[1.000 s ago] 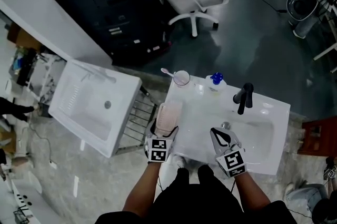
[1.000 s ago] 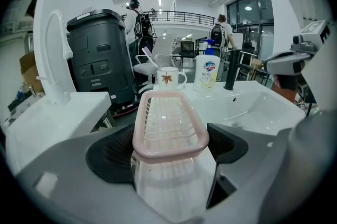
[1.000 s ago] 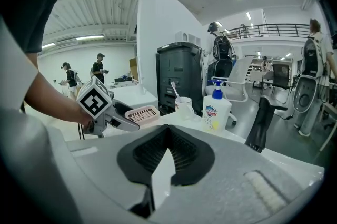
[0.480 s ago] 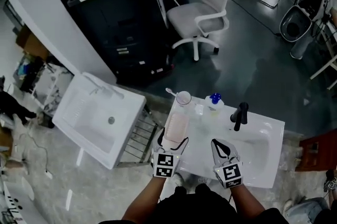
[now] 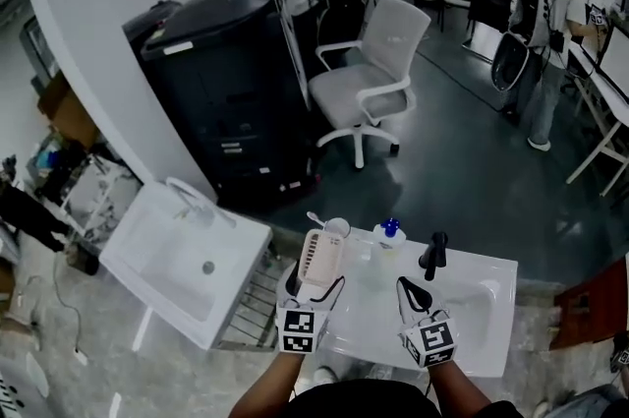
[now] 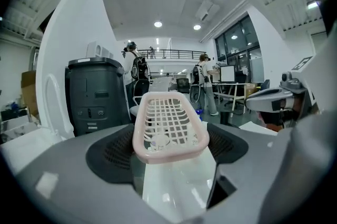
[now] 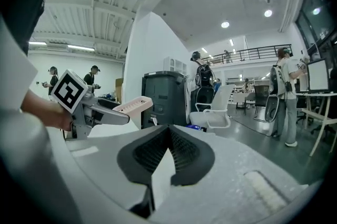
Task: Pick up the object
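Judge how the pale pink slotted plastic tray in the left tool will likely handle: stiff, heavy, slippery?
Probably stiff: the pale pink slotted plastic tray holds its shape, sticking out unsupported from the left tool. Likely light, since its base is mostly open slots. Its smooth rim might slip under a loose grip.

I can read no words, brand names or numbers anywhere in these views. The only signs are coded patterns: a black-and-white square marker (image 5: 298,330) on the cube of the left gripper (image 5: 316,276), and a second marker (image 5: 430,340) on the cube of the right gripper (image 5: 411,290). Neither has any letters. The black cabinet (image 5: 221,82) has a pale strip label (image 5: 182,47) near the left edge of its top, too small for me to read.
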Demonstrator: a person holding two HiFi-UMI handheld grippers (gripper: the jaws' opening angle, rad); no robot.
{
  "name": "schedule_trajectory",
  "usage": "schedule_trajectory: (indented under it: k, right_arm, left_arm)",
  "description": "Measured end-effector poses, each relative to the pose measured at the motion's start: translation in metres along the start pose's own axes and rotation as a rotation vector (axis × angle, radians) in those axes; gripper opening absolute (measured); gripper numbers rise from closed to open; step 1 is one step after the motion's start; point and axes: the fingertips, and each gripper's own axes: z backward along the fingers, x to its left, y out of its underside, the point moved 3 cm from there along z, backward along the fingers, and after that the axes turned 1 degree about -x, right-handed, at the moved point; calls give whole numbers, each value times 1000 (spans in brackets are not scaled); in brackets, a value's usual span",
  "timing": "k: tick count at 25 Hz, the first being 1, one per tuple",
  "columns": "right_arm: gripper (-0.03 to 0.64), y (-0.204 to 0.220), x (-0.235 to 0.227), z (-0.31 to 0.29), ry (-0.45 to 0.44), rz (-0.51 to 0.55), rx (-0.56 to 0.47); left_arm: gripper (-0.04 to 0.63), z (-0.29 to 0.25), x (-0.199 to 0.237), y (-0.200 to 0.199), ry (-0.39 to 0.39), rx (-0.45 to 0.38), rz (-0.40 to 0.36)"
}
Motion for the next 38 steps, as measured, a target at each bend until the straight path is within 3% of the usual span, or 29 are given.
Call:
schedule_trajectory:
  k: [7, 13, 24, 38]
  right_arm:
    - [2, -40, -15, 0, 41, 38, -111]
    - [2, -63, -27, 1, 75, 64, -171]
    - [0, -57, -15, 3, 75, 136, -150]
    - [0, -61, -12, 2, 81, 140, -154]
  left_arm:
    - [453, 4, 1, -37, 9, -90, 8]
    - [453, 9, -4, -45, 51, -145, 20]
    - [453, 15, -6, -41, 89, -199, 25]
    - [453, 17, -9, -42, 114, -183, 17]
